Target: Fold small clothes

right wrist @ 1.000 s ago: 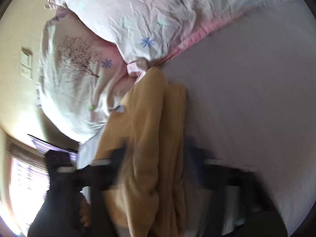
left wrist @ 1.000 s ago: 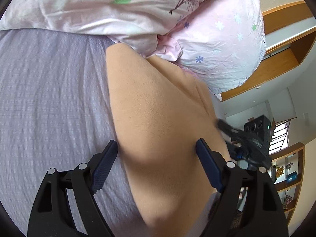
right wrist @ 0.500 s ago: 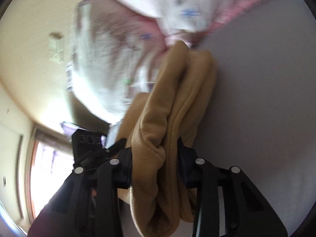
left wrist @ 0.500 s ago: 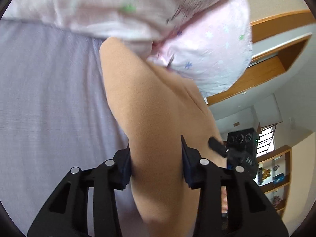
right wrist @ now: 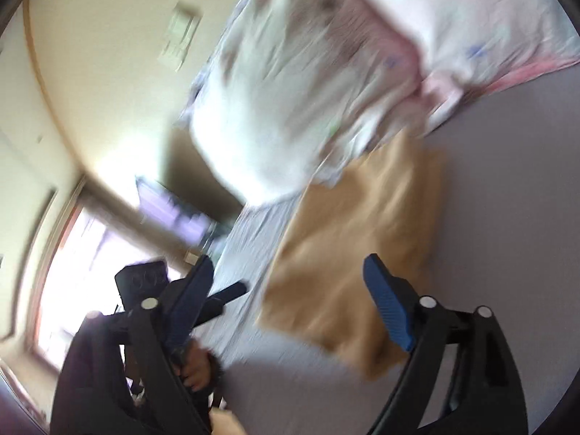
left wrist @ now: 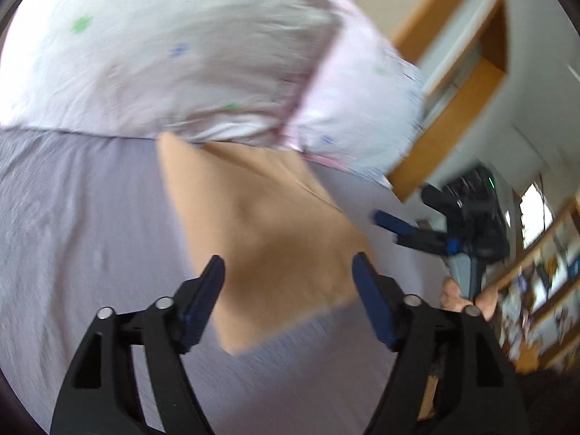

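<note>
A tan folded garment [left wrist: 268, 239] lies flat on the lilac bed sheet [left wrist: 79, 224], its far end against the pillows. My left gripper [left wrist: 288, 275] is open and empty, hovering above the garment's near edge. My right gripper [right wrist: 286, 279] is open and empty, above the garment [right wrist: 362, 239] in the right wrist view. The right gripper also shows at the right of the left wrist view [left wrist: 391, 224], beyond the garment's right edge. Both views are motion-blurred.
Pink-and-white floral pillows [left wrist: 174, 58] lie along the far side of the bed. Wooden door frame [left wrist: 453, 134] and shelves [left wrist: 543, 253] stand at the right. A bright window [right wrist: 79, 264] is at the left in the right wrist view.
Both grippers were shut on the tan garment half a second ago. They have opened and pulled back, and the garment now lies flat on the sheet.
</note>
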Available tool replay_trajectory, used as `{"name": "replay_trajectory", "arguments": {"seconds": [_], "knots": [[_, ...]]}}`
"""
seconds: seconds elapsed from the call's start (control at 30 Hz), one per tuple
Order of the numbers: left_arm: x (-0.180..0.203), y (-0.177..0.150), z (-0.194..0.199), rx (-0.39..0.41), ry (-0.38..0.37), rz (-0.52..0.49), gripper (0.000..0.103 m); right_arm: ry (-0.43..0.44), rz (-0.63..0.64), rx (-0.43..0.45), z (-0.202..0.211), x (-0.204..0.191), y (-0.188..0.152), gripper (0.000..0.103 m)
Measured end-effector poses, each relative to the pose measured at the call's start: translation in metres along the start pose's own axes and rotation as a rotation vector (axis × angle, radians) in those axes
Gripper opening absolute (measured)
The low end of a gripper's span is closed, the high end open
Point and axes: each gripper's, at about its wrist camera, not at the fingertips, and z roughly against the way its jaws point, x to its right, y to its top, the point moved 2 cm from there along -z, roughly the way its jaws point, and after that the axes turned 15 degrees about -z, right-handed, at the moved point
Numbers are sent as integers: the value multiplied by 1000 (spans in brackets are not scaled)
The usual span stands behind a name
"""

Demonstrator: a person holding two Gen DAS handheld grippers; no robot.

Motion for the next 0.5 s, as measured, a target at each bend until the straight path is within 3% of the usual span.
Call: {"name": "replay_trajectory", "arguments": {"seconds": [0.07, 0.1, 0.17, 0.23, 0.3, 0.37, 0.5], "knots": [[12, -12, -12, -51, 13, -36, 83, -67, -29, -36, -16, 13, -7, 88], [14, -18, -24, -109, 39, -37, 83, -148, -73, -53, -26, 30, -9, 86], [15, -32, -42, -223, 100, -51, 82, -175, -146, -66, -30, 48, -14, 76], [22, -41, -31, -214, 119, -77, 82, -156, -134, -29, -16, 47, -20, 78], [24, -46, -17, -200, 117, -64, 85, -228, -51, 49, 5, 34, -36, 98], [22, -53, -3, -195, 147, -36, 92, -290, 24, 92, 17, 24, -54, 100], [18, -67, 0, -233, 251, -33, 95, -578, 182, 113, 2, 19, -88, 101]]}}
